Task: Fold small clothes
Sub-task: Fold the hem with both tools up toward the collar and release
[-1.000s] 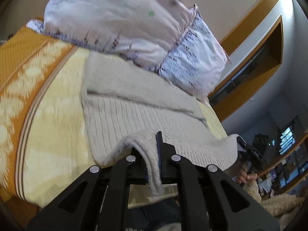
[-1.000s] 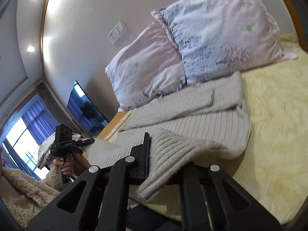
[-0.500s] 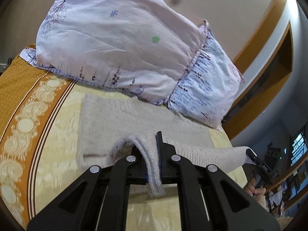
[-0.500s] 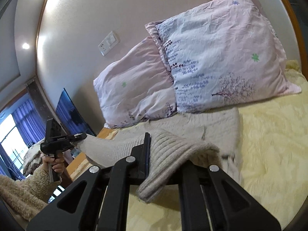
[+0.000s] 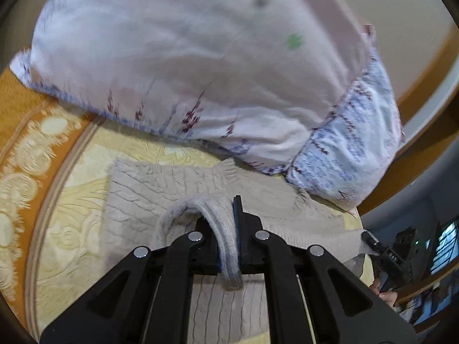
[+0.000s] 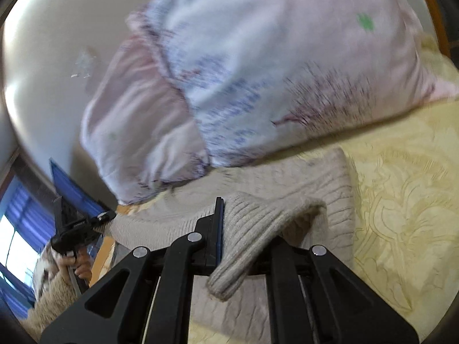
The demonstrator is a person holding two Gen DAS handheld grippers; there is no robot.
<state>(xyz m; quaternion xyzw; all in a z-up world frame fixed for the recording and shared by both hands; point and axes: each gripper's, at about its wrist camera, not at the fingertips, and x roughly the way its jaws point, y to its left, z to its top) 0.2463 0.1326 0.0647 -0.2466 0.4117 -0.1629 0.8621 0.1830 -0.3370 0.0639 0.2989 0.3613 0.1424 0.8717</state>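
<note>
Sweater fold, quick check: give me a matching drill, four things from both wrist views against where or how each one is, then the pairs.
Things:
1. sweater
2. left gripper
3. pillows
4. bedspread

States:
A. yellow with a raised pattern, under everything
B. shut on a ribbed hem, at the left end of the fold
C. stacked against the wall, past the far edge of the knit
D. grey knit, lying on the bed, near edge lifted at both ends

Pairs: 1-D, 2-B, 3-C, 4-A. The right gripper is shut on the hem at the other end.
</note>
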